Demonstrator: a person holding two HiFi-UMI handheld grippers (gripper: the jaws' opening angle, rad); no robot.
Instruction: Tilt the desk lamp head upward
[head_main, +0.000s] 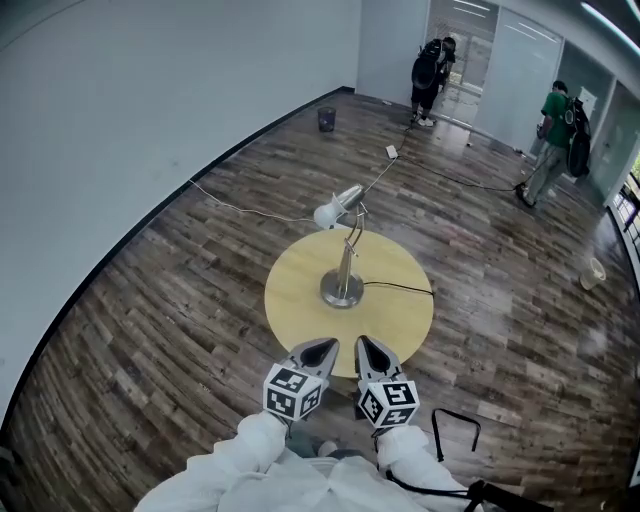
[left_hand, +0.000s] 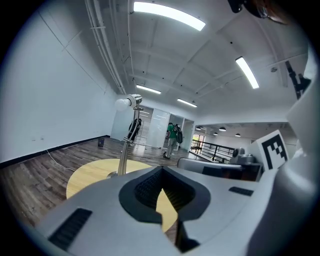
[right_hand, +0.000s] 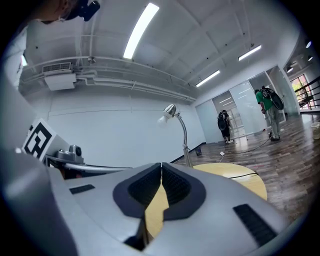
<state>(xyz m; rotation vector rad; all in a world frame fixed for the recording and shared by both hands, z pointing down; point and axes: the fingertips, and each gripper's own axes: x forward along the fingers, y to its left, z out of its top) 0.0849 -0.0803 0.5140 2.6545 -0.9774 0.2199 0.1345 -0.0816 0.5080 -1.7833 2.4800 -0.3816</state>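
I hold the left tool and right tool pinched closed, empty, at 6 o'clock of the table. The desk lamp stands mid-table. I can't see into the bin at 12 o'clock.

Round pale-yellow wooden table sits dead centre on a dark wood-plank floor, with a plain white wall filling the upper left. There's a small dark bin against that wall near the top middle. A thin white cable trails across the floor left of centre, and a little white box lies further up. Upper right by the glass doors: a person in black and a person in a green top, both wearing backpacks. A pale bucket stands at the right edge.
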